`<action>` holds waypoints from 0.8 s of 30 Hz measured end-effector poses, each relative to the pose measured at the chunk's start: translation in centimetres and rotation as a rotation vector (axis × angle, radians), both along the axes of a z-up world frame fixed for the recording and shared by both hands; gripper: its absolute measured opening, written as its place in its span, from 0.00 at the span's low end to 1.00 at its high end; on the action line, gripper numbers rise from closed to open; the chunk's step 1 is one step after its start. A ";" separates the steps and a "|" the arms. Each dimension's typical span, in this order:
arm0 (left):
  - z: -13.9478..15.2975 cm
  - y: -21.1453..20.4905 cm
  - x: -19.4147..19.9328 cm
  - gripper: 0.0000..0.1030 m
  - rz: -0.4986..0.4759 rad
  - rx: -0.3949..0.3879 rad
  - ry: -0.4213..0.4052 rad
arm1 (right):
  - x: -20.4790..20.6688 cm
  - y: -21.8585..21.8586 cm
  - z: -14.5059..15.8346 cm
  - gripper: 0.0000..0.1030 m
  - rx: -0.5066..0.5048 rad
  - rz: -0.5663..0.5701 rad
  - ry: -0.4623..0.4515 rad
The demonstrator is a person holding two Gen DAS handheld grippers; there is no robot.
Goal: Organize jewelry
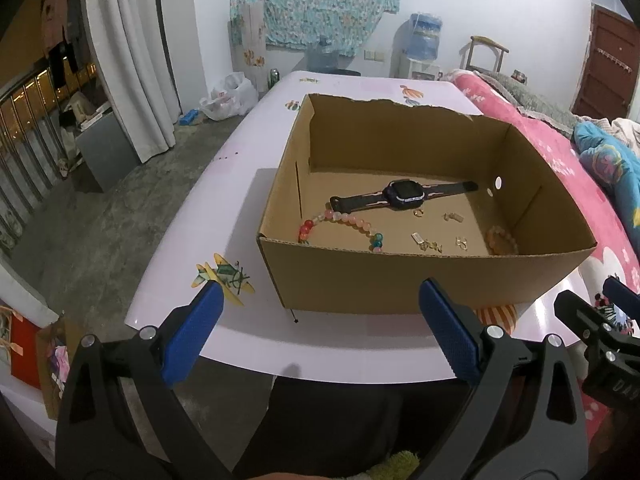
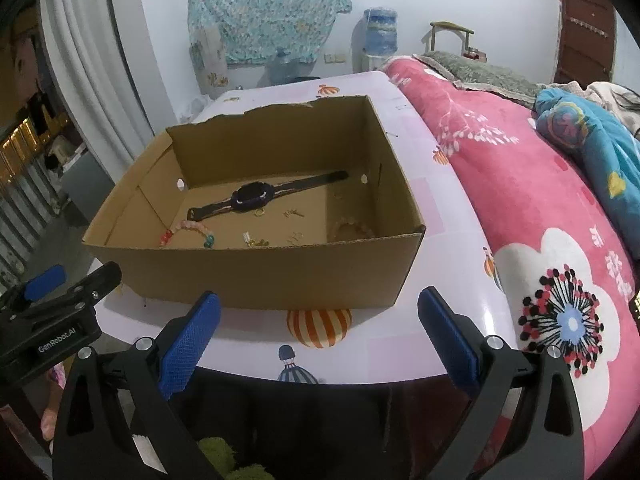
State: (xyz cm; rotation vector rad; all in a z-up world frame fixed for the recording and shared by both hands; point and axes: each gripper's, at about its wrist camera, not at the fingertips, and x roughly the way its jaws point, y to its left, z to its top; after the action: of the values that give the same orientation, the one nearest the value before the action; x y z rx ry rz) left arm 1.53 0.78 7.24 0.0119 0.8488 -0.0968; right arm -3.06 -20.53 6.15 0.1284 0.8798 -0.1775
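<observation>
left gripper (image 1: 320, 332) jaws spread, empty, near side of cardboard box (image 1: 420, 276) | right gripper (image 2: 318, 334) likewise spread, empty | smartwatch (image 1: 402, 196), bead bracelet (image 1: 340, 224), small gold pieces (image 1: 432, 244) lie on box floor | advice: clear near wall first, descend vertically, pinch one piece.

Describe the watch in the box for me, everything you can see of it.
The watch is dark, with a rounded-square black face and a strap that shows pinkish stripes near the case. It lies flat and unbuckled on the floor of the cardboard box, strap stretched out straight, running diagonally across the far part. One strap end lies close to the bead bracelet; whether they touch is unclear. A small gold ring sits just in front. Neither gripper is near it.
</observation>
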 end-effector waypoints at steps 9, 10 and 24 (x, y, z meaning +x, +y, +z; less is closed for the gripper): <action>-0.5 -0.4 0.1 0.92 -0.008 0.015 0.014 | 0.2 -0.4 -0.1 0.93 0.022 -0.014 0.009; -0.6 -0.4 0.2 0.92 -0.009 0.016 0.016 | 0.2 -0.5 -0.1 0.93 0.021 -0.014 0.010; -0.8 -0.7 0.4 0.92 -0.011 0.021 0.034 | 0.4 -0.6 -0.1 0.93 0.025 -0.016 0.015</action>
State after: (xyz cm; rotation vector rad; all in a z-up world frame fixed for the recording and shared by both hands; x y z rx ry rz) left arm 1.93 0.09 6.40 0.0349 0.8834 -0.0982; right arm -2.69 -21.18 6.02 0.1571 0.8966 -0.1825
